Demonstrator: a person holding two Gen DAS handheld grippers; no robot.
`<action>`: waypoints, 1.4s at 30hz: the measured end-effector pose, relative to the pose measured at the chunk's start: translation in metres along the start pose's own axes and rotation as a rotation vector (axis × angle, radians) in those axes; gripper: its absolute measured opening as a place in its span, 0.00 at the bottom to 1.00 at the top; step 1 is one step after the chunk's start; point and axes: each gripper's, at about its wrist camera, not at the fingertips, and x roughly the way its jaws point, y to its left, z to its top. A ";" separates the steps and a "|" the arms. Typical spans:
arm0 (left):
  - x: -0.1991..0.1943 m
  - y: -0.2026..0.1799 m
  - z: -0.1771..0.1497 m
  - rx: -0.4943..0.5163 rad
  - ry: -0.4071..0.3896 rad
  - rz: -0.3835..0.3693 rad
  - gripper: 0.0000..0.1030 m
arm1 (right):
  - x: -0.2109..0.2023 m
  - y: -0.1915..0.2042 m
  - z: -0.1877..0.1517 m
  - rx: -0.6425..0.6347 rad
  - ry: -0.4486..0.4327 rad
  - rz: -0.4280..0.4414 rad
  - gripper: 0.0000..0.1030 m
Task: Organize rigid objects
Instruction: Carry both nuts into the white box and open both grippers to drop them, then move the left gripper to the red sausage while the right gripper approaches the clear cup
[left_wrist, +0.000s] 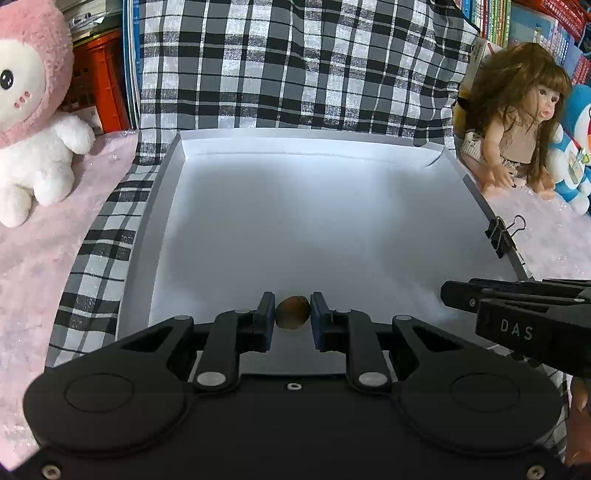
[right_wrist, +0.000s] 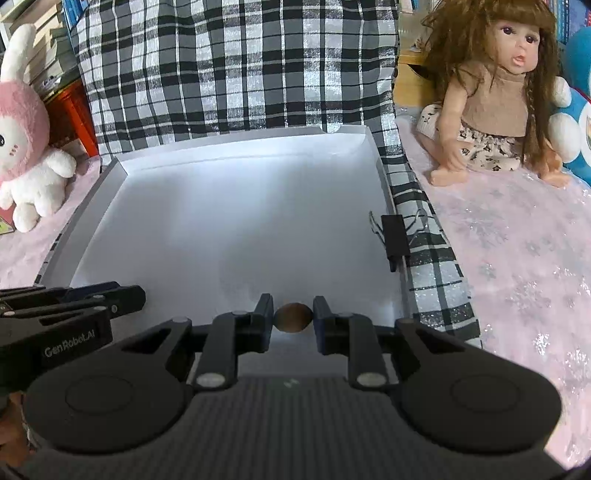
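Observation:
A shallow white tray (left_wrist: 166, 206) lies on checked cloth; it also shows in the right wrist view (right_wrist: 92, 199). My left gripper (left_wrist: 293, 313) is shut on a small brown nut-like object (left_wrist: 293, 312), held over the tray's near edge. My right gripper (right_wrist: 293, 316) is shut on a second small brown nut-like object (right_wrist: 293, 317), also over the tray's near edge. The right gripper shows side-on in the left wrist view (left_wrist: 454, 293), and the left gripper side-on in the right wrist view (right_wrist: 136, 293).
A black binder clip (left_wrist: 498, 232) grips the tray's right rim, also in the right wrist view (right_wrist: 395, 236). A pink plush rabbit (left_wrist: 33, 122) sits left. A doll (right_wrist: 491, 92) and a blue plush (left_wrist: 576, 155) sit right. Books stand behind.

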 end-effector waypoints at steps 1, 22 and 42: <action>0.000 -0.001 0.000 0.001 -0.001 0.001 0.19 | 0.000 0.001 0.000 -0.003 0.000 -0.002 0.26; -0.036 0.005 -0.006 0.011 -0.117 -0.010 0.39 | -0.032 0.000 -0.003 -0.027 -0.093 0.031 0.53; -0.137 0.029 -0.113 -0.075 -0.384 -0.096 0.86 | -0.117 0.004 -0.094 -0.154 -0.393 0.040 0.89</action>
